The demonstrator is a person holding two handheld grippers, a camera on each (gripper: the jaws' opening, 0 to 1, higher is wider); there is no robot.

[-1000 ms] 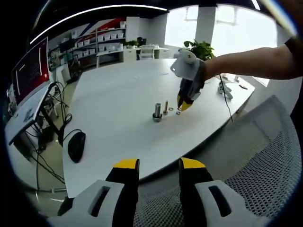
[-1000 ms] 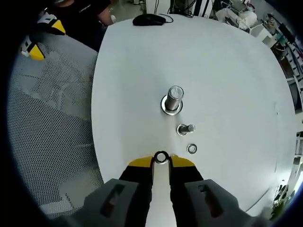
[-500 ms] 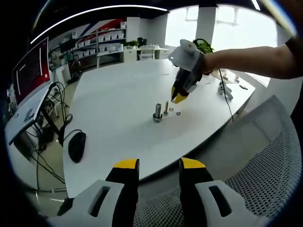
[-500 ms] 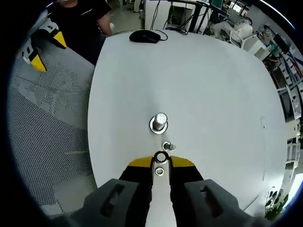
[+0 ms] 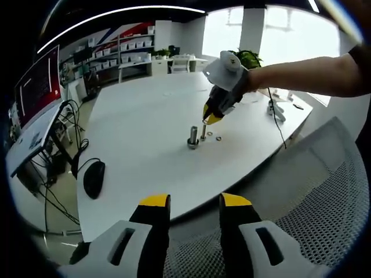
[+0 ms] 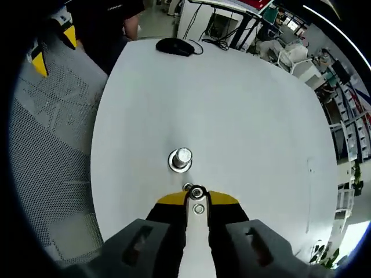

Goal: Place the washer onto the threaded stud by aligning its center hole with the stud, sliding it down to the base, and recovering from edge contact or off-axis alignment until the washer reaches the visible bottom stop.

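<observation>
Your right gripper [image 6: 196, 200]: fingers pinched on washer [image 6: 196, 192], held above thin threaded stud [image 6: 186, 187], not yet threaded. Second washer [image 6: 199, 209] on surface [image 6: 243, 116] just nearer than stud. Risk: hole off-axis, rim catches stud tip, washer tilts or slips out. Beyond stud, large bolt [image 6: 181, 157] could snag fingers. Left gripper [image 5: 194, 204]: fingers wide, empty, well back from stud.

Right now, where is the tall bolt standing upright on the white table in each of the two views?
Left gripper view: the tall bolt stands mid-table, just left of the right hand-held gripper.
Right gripper view: the tall bolt sits near the centre, just above the right hand-held gripper.
Shared landmark: the black mouse, at the table edge in both views.
</observation>
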